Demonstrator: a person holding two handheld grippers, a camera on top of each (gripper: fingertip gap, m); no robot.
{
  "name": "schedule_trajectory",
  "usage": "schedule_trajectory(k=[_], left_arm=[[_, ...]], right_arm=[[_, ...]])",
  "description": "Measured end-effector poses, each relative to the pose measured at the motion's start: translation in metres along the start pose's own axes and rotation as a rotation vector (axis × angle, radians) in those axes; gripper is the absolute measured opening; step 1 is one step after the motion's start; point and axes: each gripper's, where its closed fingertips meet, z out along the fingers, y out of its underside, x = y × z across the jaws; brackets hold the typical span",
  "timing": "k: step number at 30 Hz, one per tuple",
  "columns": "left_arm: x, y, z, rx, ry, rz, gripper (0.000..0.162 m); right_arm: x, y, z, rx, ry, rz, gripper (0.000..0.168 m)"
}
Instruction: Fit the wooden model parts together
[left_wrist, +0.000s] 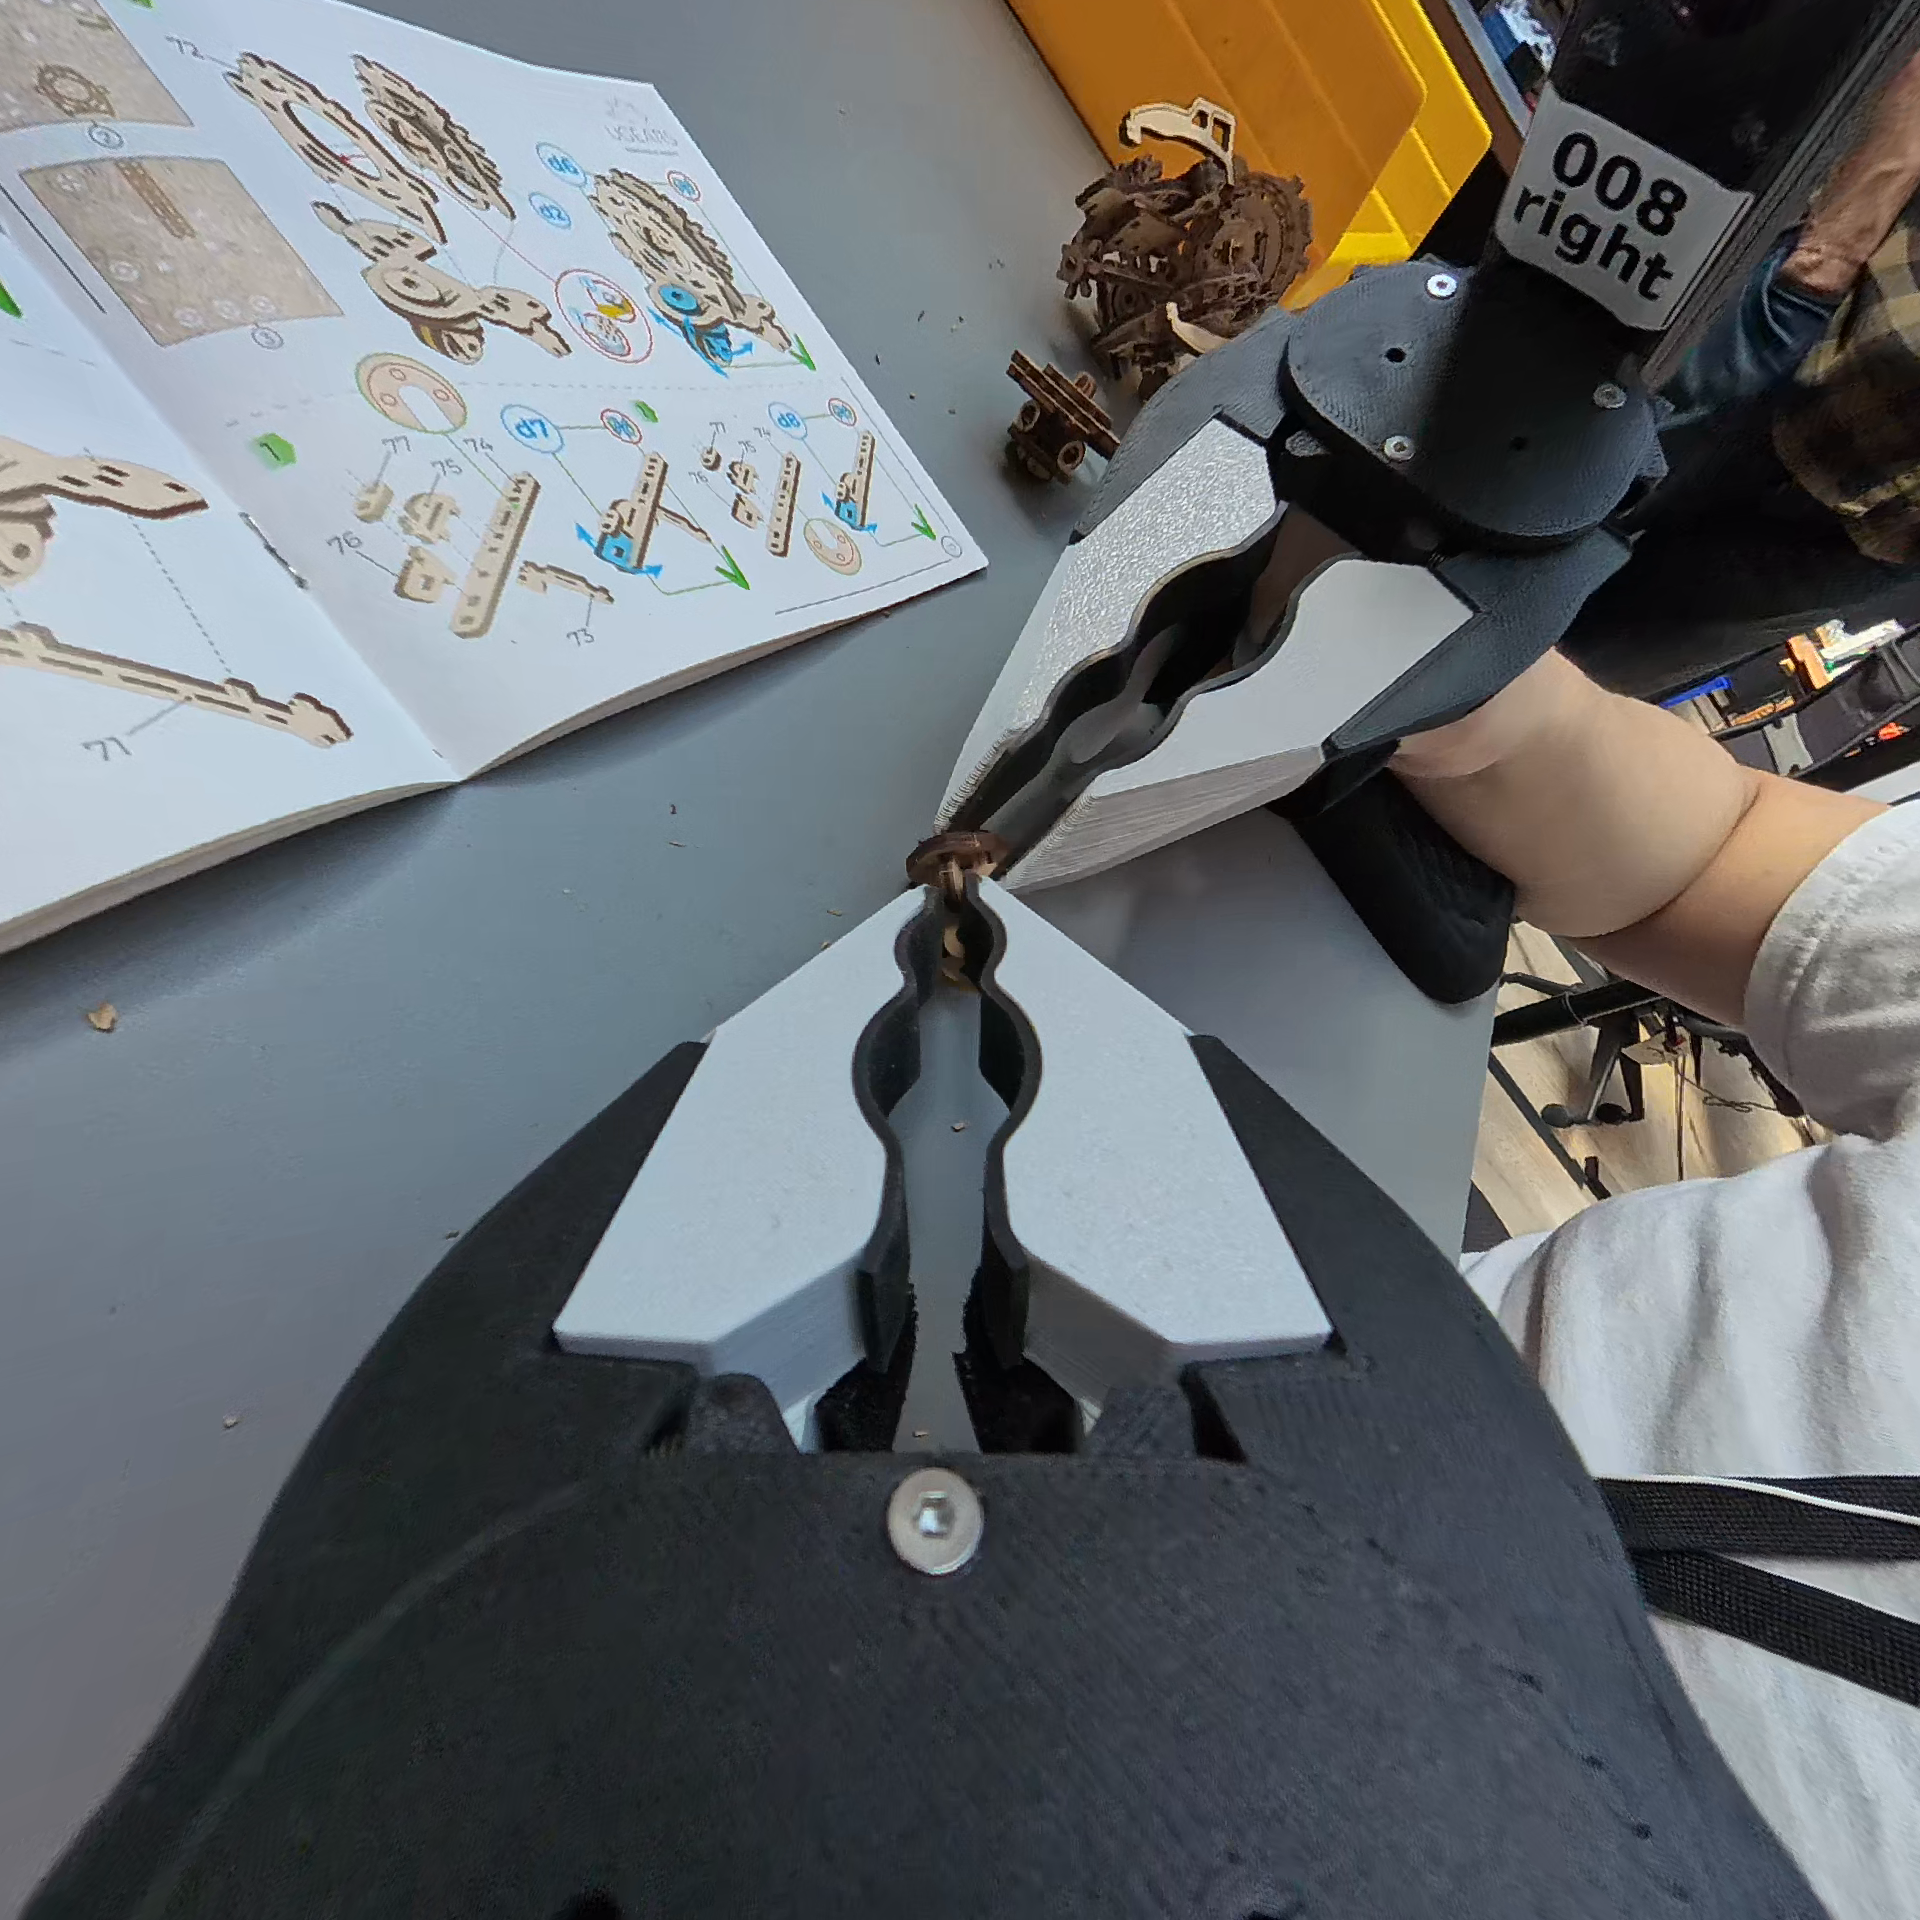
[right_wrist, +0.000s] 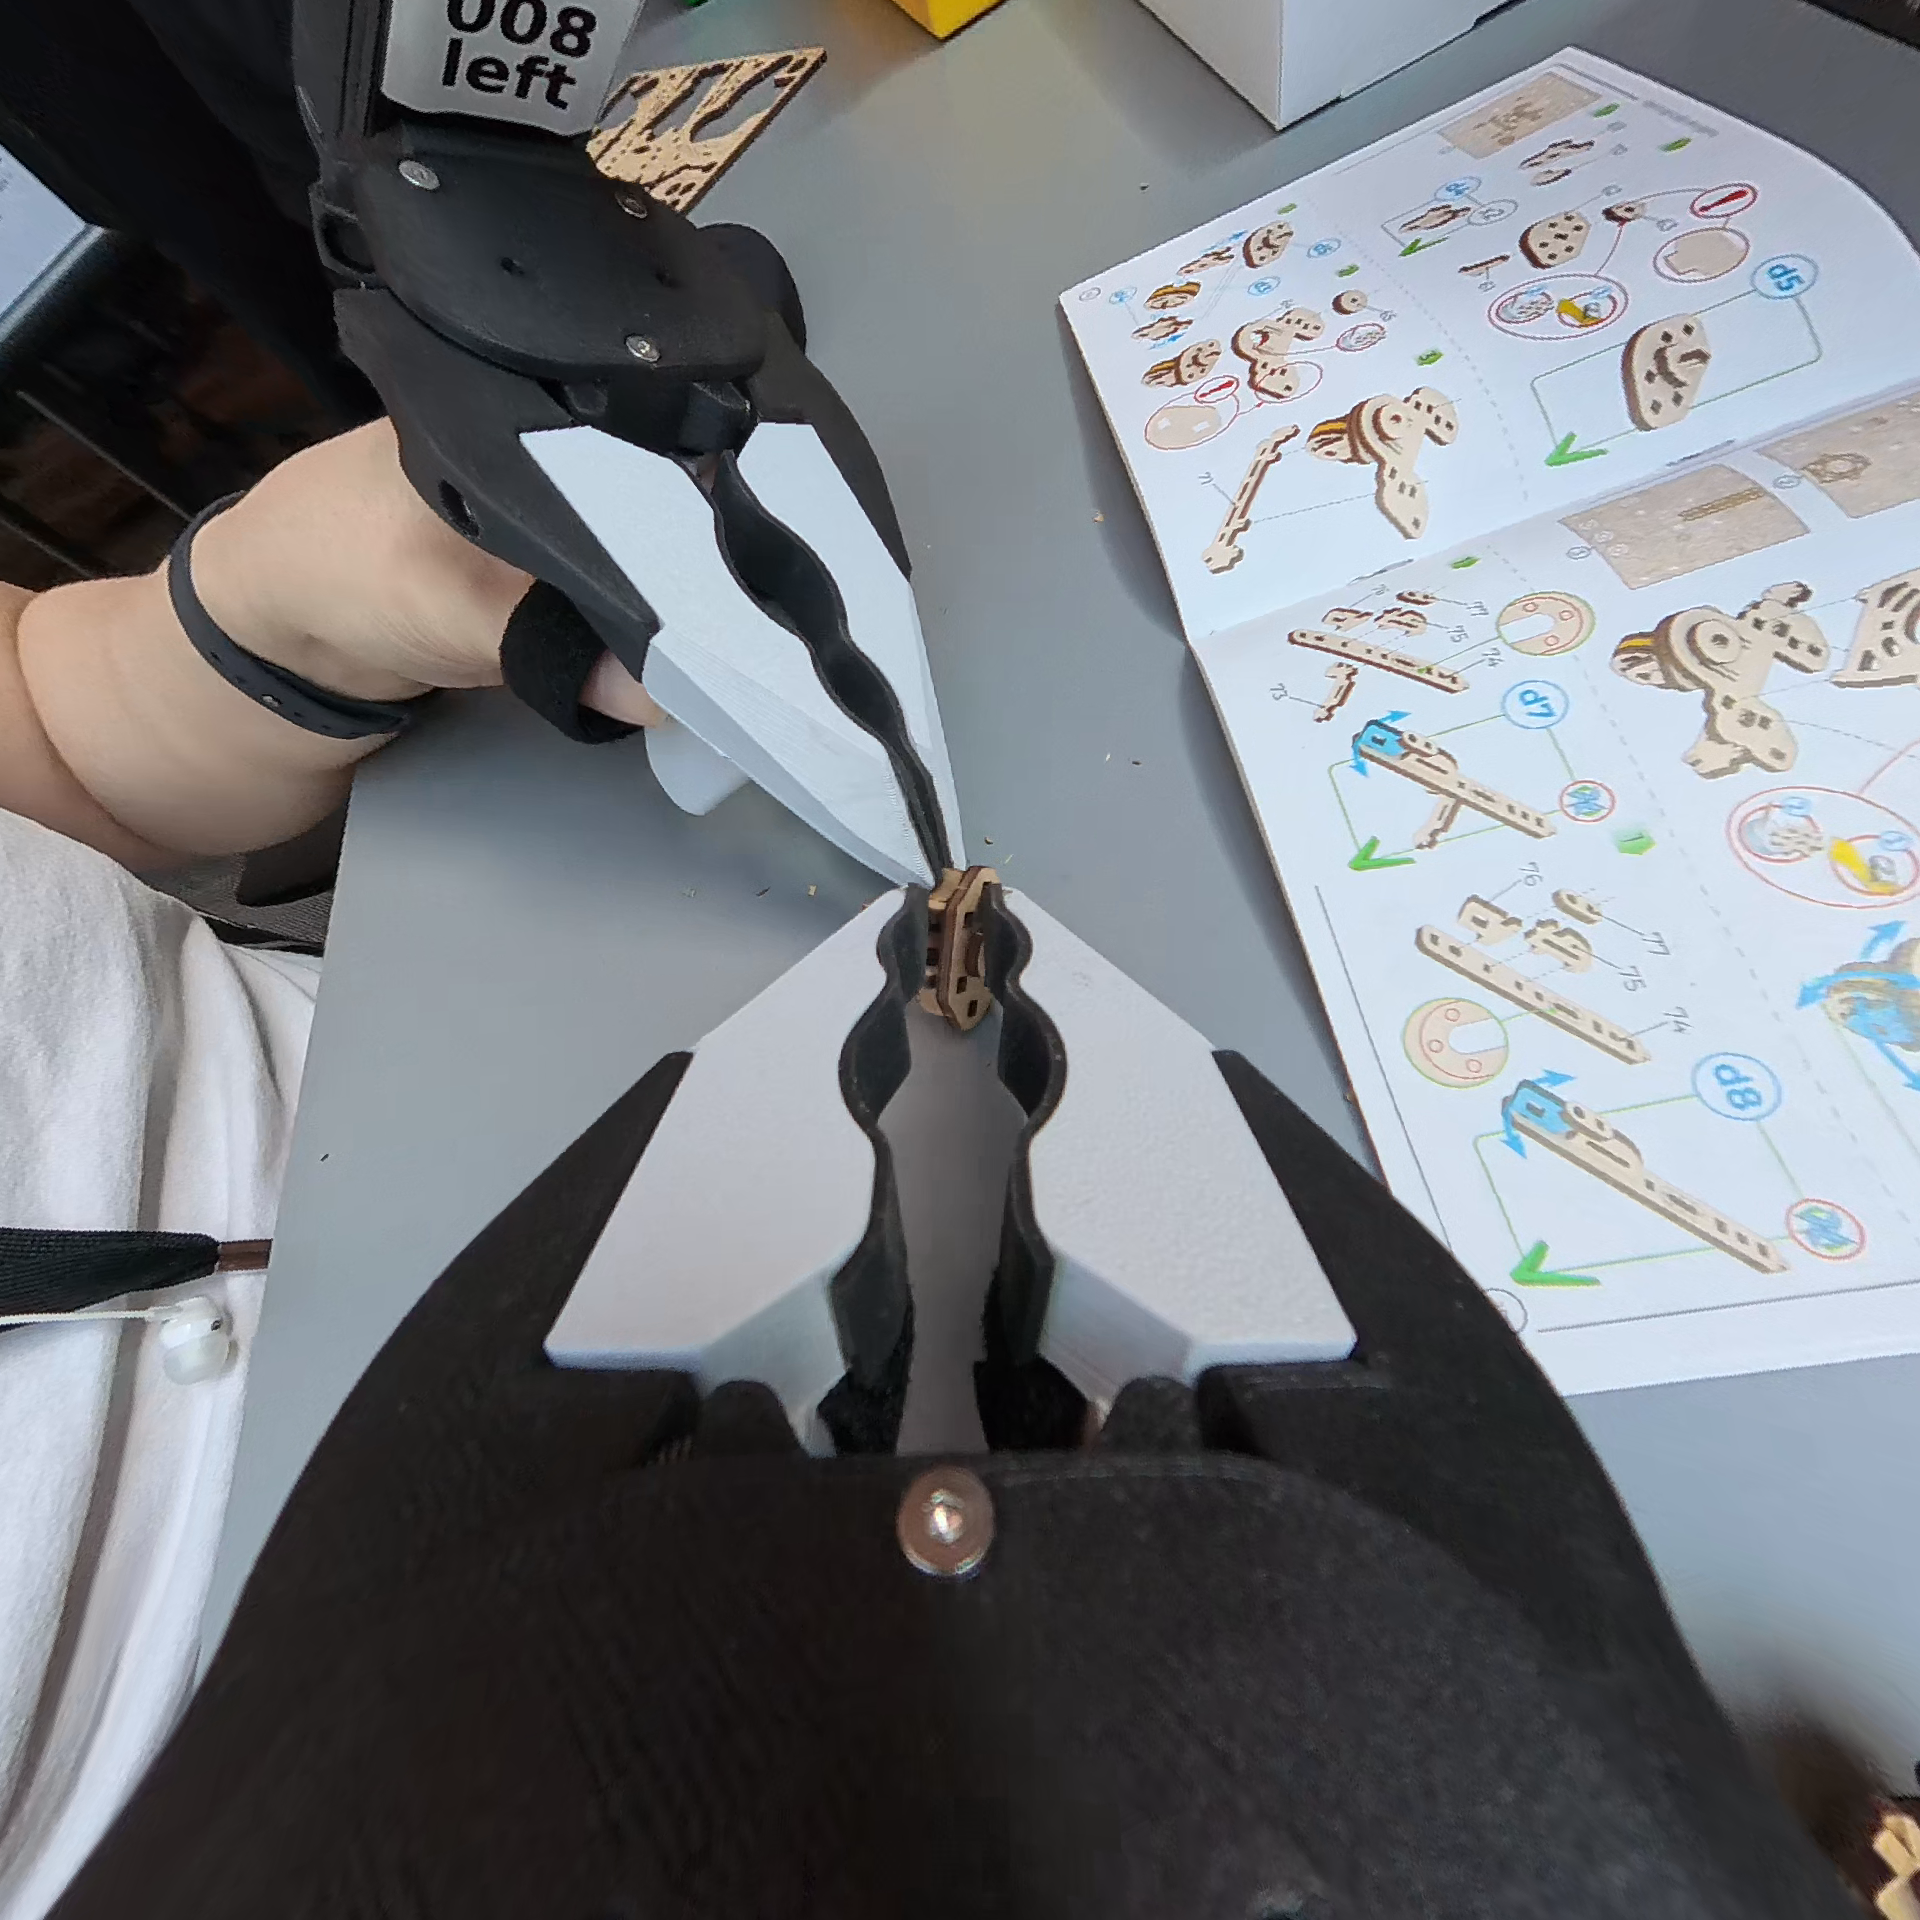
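Note:
In the left wrist view my left gripper (left_wrist: 948, 906) is shut on a small, thin, light wooden part (left_wrist: 951, 943) held between its tips. My right gripper (left_wrist: 971, 834) comes in from the upper right, shut on a small wooden part with dark edges (left_wrist: 954, 855). The two parts touch tip to tip above the grey table (left_wrist: 468, 1091). In the right wrist view my right gripper (right_wrist: 956, 906) grips a layered wooden part (right_wrist: 958, 966). My left gripper (right_wrist: 937, 869) meets its top end; the part it holds is mostly hidden there.
An open instruction booklet (left_wrist: 436, 416) lies at the left, and shows in the right wrist view (right_wrist: 1558, 727) at the right. A partly built wooden model (left_wrist: 1184, 249), a small wooden assembly (left_wrist: 1060, 421) and yellow bins (left_wrist: 1299, 94) stand behind. A cut wooden sheet (right_wrist: 696, 114) lies far left.

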Motion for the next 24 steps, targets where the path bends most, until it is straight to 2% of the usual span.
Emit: schedule_trajectory(k=[3, 5, 9, 12, 15, 17, 21, 24], left_arm=[[0.005, -0.008, -0.008, 0.054, 0.046, 0.022, 0.003], [0.004, -0.014, -0.018, 0.094, 0.026, 0.082, 0.012], [0.013, -0.026, -0.037, 0.183, 0.016, 0.209, 0.019], [0.025, -0.038, -0.050, 0.279, 0.056, 0.241, 0.020], [0.042, -0.045, -0.057, 0.287, 0.142, 0.287, 0.023], [0.052, -0.049, -0.059, 0.295, 0.182, 0.334, 0.026], [0.075, -0.055, -0.057, 0.306, 0.331, 0.361, 0.035], [0.078, -0.056, -0.051, 0.253, 0.328, 0.490, 0.042]], right_arm=[[-0.002, -0.001, -0.001, 0.014, -0.037, 0.029, 0.009], [-0.004, -0.004, -0.003, 0.032, -0.063, 0.048, 0.009], [-0.004, -0.022, -0.015, 0.146, -0.162, 0.175, 0.009], [-0.004, -0.045, -0.034, 0.300, -0.304, 0.335, 0.009], [-0.007, -0.069, -0.059, 0.461, -0.495, 0.500, 0.008], [-0.008, -0.075, -0.069, 0.511, -0.561, 0.544, 0.008], [-0.021, -0.076, -0.074, 0.493, -0.556, 0.347, 0.008], [-0.033, -0.080, -0.081, 0.508, -0.522, 0.153, 0.008]])
